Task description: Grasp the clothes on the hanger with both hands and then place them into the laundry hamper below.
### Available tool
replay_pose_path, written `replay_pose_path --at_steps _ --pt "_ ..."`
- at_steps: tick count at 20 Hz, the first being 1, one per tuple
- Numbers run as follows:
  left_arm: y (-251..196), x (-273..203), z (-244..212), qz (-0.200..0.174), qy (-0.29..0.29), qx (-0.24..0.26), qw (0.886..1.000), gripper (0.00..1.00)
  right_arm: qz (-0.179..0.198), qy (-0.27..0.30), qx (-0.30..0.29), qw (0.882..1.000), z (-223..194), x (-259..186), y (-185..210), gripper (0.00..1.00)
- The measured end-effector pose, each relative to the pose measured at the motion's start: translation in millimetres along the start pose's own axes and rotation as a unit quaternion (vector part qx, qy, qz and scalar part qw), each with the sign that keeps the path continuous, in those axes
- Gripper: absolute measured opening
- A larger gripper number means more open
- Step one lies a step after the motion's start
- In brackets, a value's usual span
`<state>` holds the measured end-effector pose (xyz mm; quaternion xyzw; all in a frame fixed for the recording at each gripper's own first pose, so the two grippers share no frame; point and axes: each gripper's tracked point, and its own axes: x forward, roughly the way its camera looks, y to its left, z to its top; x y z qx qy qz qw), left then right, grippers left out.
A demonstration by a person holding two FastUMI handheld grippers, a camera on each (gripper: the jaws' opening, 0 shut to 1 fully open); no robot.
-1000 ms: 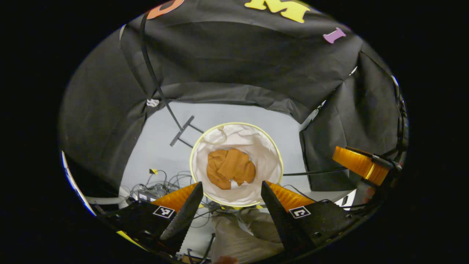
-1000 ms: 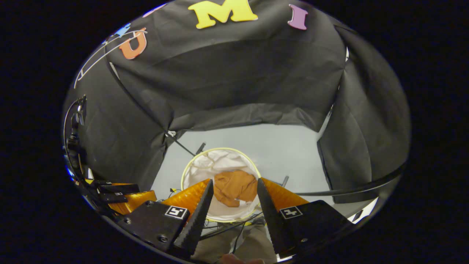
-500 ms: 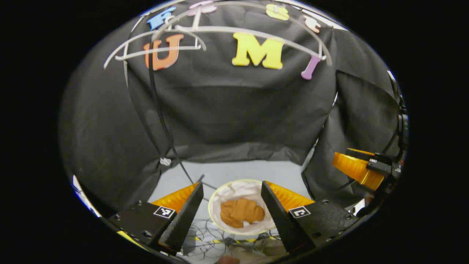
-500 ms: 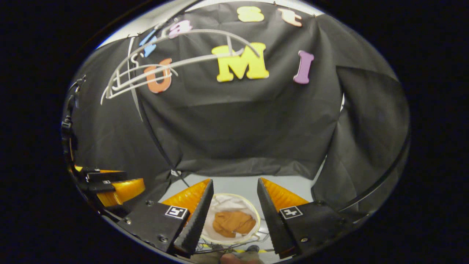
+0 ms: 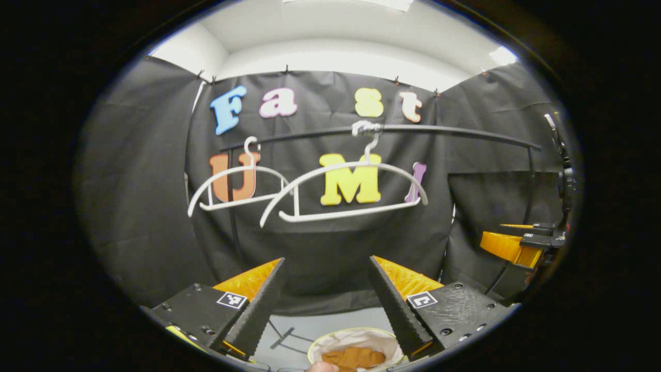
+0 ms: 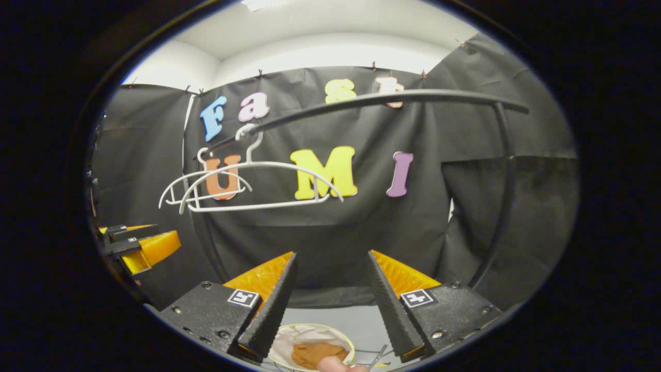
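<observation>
Both pairs of jaws stand apart and hold nothing: the left gripper (image 5: pixel 320 305) and the right gripper (image 6: pixel 330 299) sit at the bottom of their own views, aimed at the black back wall. Two white hangers (image 5: pixel 346 191) hang bare from the dark rail (image 5: pixel 454 132) across the upper middle of the left gripper view; in the right gripper view they sit at centre left. The orange garment (image 5: pixel 353 357) lies bunched inside the white-lined laundry hamper (image 5: pixel 330 343) at the bottom edge of the frame, between the fingertips. Judging from this, the placing looks done, and what remains is a clean withdrawal. To do it well, I would keep both grippers open and level, draw them straight back from the rail so no finger catches a hanger, and check that no fabric hangs over the hamper's rim, which is partly hidden by the fingers here.
</observation>
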<state>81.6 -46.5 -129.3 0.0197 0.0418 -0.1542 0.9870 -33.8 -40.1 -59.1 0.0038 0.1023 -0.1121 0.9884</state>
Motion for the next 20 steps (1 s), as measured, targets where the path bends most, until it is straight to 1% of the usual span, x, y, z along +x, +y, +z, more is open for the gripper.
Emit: replay_pose_path --at_steps 1,2,4,6,8,9,10,13,14,15,17,19,20 --pt "-1 6 1 0.004 -0.012 0.010 1.000 0.97 -0.005 -0.009 -0.003 1.000 5 -7 -2 0.86" --pt "-4 9 0 0.007 -0.022 0.016 1.000 0.98 -0.006 -0.016 -0.004 1.000 9 -16 -3 0.90" --pt "3 -5 15 0.015 -0.041 0.016 0.999 0.98 0.004 -0.038 0.003 0.999 21 -35 -2 0.92" --pt "1 -20 26 0.031 -0.053 0.007 0.998 0.98 0.021 -0.054 -0.001 0.998 28 -53 -3 0.91" --pt "-6 -59 42 0.058 -0.074 0.007 0.996 0.99 0.040 -0.070 -0.005 0.997 39 -73 -8 0.92" --pt "-10 -75 48 0.070 -0.087 0.009 0.994 0.99 0.049 -0.078 -0.007 0.996 42 -86 -12 0.90" --pt "-16 -90 54 0.081 -0.098 0.009 0.992 0.99 0.056 -0.084 -0.007 0.995 43 -100 -18 0.92" --pt "-40 -137 57 0.099 -0.101 0.003 0.990 1.00 0.083 -0.089 -0.002 0.993 42 -137 -34 0.89" --pt "-46 -152 58 0.106 -0.101 0.003 0.989 1.00 0.095 -0.093 0.002 0.991 44 -151 -40 0.89" --pt "-50 -165 61 0.114 -0.104 0.008 0.988 1.00 0.103 -0.101 0.005 0.990 49 -162 -43 0.92" --pt "-55 -187 74 0.125 -0.118 0.027 0.985 0.96 0.116 -0.134 0.010 0.984 70 -187 -55 0.89" --pt "-65 -198 89 0.121 -0.134 0.032 0.983 0.92 0.121 -0.172 0.023 0.977 92 -207 -66 0.90" --pt "-67 -201 96 0.119 -0.141 0.029 0.982 0.92 0.124 -0.192 0.030 0.973 103 -216 -71 0.91"
